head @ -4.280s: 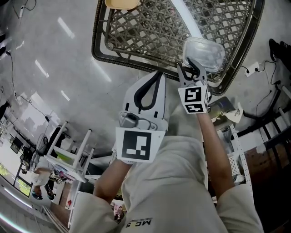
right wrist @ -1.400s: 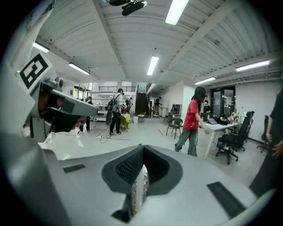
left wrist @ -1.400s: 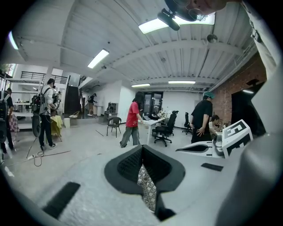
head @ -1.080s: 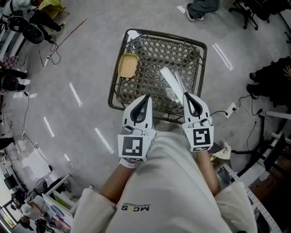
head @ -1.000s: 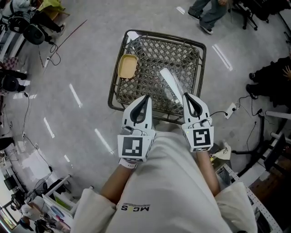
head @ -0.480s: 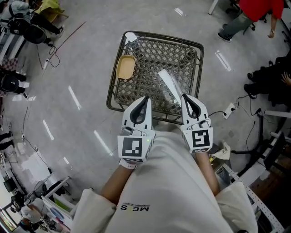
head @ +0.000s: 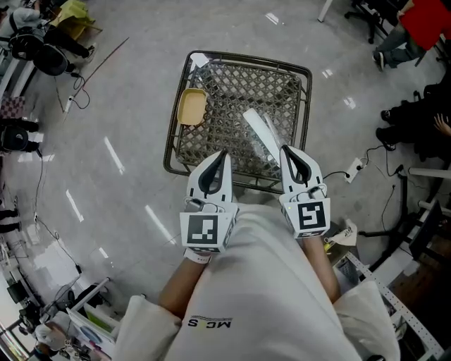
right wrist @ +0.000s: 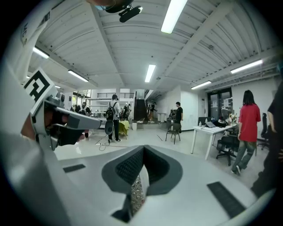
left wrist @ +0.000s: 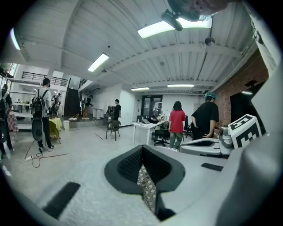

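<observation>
A dark wire basket with a woven mesh bottom stands on the grey floor in the head view. In it lie a yellow bowl at the left side and a clear plastic piece near the middle. My left gripper and right gripper hover side by side over the basket's near rim, both shut with nothing in them. In the left gripper view the left gripper has its jaws meeting at the tip. In the right gripper view the right gripper is the same.
A person in a red top walks at the upper right, and another person sits at the right edge. A power strip and cable lie right of the basket. Shelving stands at lower right. Desks and chairs fill the room beyond.
Four seconds ago the right gripper held the clear plastic piece above the basket; now it lies in the basket and the gripper is bare. The person in red has walked rightwards.
</observation>
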The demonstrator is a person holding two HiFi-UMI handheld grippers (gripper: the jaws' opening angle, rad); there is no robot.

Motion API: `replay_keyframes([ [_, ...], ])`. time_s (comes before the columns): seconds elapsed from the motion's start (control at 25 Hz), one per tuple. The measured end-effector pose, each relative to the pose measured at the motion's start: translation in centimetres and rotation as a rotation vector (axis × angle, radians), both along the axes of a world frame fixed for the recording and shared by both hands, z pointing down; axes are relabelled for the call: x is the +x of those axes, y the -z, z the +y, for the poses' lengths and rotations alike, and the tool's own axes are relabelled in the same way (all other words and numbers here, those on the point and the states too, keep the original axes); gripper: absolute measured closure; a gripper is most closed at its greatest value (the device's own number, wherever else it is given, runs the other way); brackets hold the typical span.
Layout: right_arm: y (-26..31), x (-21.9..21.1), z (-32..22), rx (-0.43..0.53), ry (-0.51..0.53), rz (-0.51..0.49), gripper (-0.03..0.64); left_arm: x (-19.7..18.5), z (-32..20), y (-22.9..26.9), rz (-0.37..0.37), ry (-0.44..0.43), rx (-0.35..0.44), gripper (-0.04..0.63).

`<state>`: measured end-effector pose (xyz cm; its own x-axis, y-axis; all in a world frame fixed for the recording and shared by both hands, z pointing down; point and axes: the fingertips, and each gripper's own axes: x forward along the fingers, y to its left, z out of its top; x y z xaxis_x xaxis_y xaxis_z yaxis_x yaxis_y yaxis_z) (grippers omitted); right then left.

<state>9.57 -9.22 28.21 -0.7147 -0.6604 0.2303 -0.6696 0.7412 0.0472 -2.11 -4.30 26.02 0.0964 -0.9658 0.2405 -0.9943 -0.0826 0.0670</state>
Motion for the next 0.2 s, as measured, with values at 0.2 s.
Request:
replay_keyframes([
  [0.2, 0.09, -0.73, -0.12, 0.0, -0.002, -0.004, 0.6, -0.76, -0.18, 0.16, 0.001, 0.001, 0.003, 0.571],
])
